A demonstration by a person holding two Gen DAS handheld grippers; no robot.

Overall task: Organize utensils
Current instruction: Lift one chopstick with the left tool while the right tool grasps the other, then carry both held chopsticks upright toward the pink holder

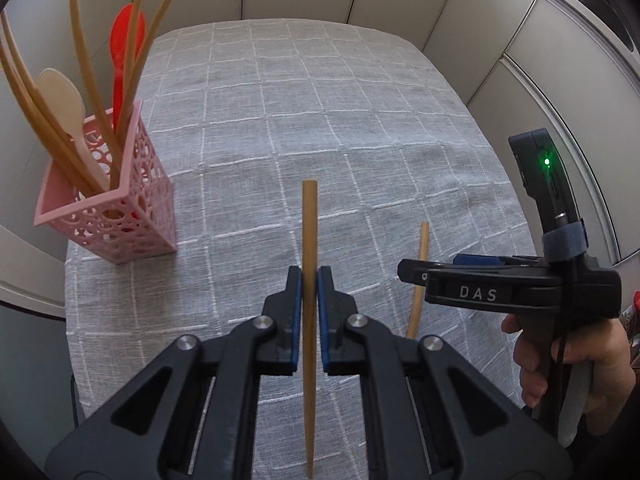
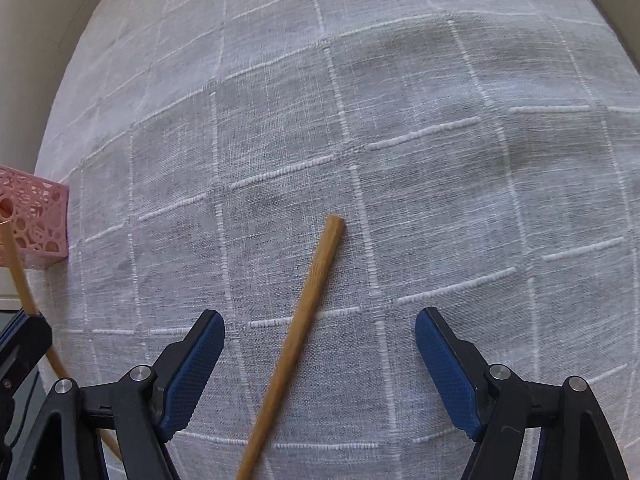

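My left gripper [image 1: 309, 276] is shut on a wooden chopstick [image 1: 309, 240], which stands between its blue pads above the grey checked tablecloth [image 1: 320, 120]. A pink perforated utensil holder [image 1: 116, 208] sits to the left with several chopsticks, a red spoon [image 1: 124, 44] and a cream spoon [image 1: 64, 96] in it. A second chopstick [image 2: 304, 312] lies on the cloth. My right gripper [image 2: 320, 332] hangs open over it, one pad on each side and neither touching. In the left wrist view the right gripper's body [image 1: 500, 288] covers part of that chopstick [image 1: 420, 264].
A hand [image 1: 568, 364] grips the right tool's handle at the table's right edge. Pale cabinet panels [image 1: 500, 20] surround the table behind and to the right. The holder's corner [image 2: 36, 220] shows at the left edge of the right wrist view.
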